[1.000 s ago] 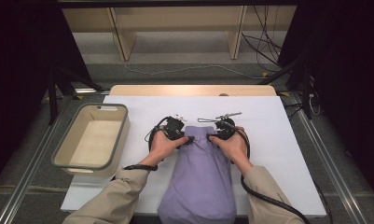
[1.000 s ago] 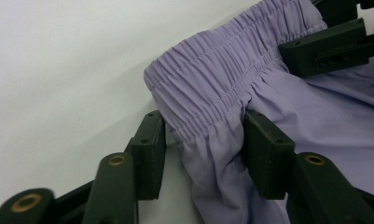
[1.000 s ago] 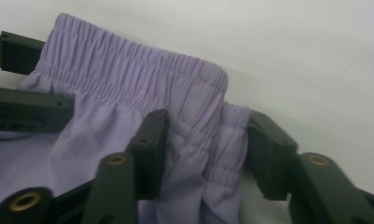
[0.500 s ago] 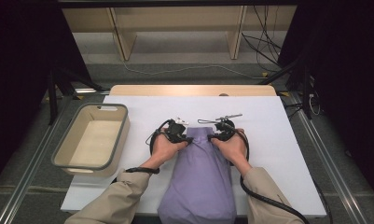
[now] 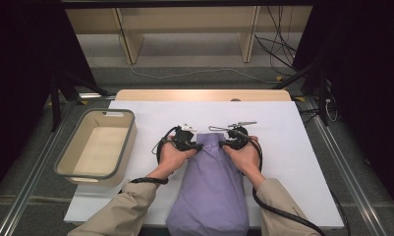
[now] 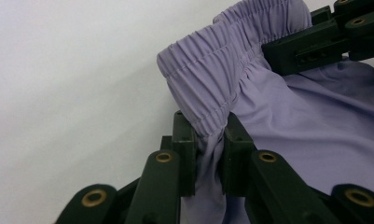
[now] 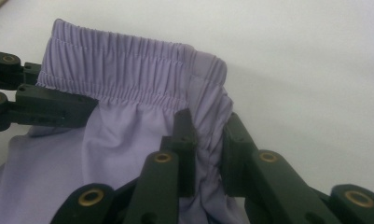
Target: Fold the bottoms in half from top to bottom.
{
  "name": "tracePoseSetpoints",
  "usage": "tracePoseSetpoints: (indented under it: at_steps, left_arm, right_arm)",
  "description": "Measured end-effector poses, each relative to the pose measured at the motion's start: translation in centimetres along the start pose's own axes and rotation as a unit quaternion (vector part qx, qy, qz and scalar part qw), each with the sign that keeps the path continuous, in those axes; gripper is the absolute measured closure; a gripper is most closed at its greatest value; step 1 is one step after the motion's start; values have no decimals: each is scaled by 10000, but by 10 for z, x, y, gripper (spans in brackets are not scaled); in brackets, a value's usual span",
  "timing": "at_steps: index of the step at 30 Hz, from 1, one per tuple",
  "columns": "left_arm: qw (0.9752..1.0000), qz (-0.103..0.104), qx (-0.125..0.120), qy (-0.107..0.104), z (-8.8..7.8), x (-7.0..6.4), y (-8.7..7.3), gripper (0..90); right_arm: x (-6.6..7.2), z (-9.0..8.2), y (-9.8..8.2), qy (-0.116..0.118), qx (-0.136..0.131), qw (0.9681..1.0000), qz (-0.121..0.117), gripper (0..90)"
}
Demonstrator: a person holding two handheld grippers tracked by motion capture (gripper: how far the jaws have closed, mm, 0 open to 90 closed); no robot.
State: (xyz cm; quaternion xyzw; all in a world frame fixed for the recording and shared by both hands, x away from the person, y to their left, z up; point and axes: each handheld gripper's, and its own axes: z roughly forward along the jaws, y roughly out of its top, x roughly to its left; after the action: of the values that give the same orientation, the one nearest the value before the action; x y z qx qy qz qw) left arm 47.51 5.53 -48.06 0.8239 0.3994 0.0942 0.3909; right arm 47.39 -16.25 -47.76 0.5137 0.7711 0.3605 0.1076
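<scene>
A lilac garment with a gathered elastic waistband lies on the white table cover, its waistband at the far end. My left gripper pinches the waistband's left corner, cloth squeezed between its black pads. My right gripper clamps the right corner the same way. Both sets of jaws have just been closing onto the fabric. In the left gripper view the other gripper grips the far end of the band. The waistband stands slightly raised between the two grippers.
A beige bin with a grey rim stands at the table's left. A thin metal tool lies just beyond the right gripper. Wooden shelving and cables are behind the table.
Both grippers have closed on the waistband corners. The band's far edge has bunched up and lifted a little between them. The hands have barely shifted.
</scene>
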Motion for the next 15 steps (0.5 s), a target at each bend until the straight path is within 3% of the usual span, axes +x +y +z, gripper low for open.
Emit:
tracePoseSetpoints:
  at_steps: [15]
  left_arm:
    - [9992, 35, -366, -168, -20, 7, 15, 786]
  right_arm:
    - [6, -17, 12, 46, -482, 9987, -129, 790]
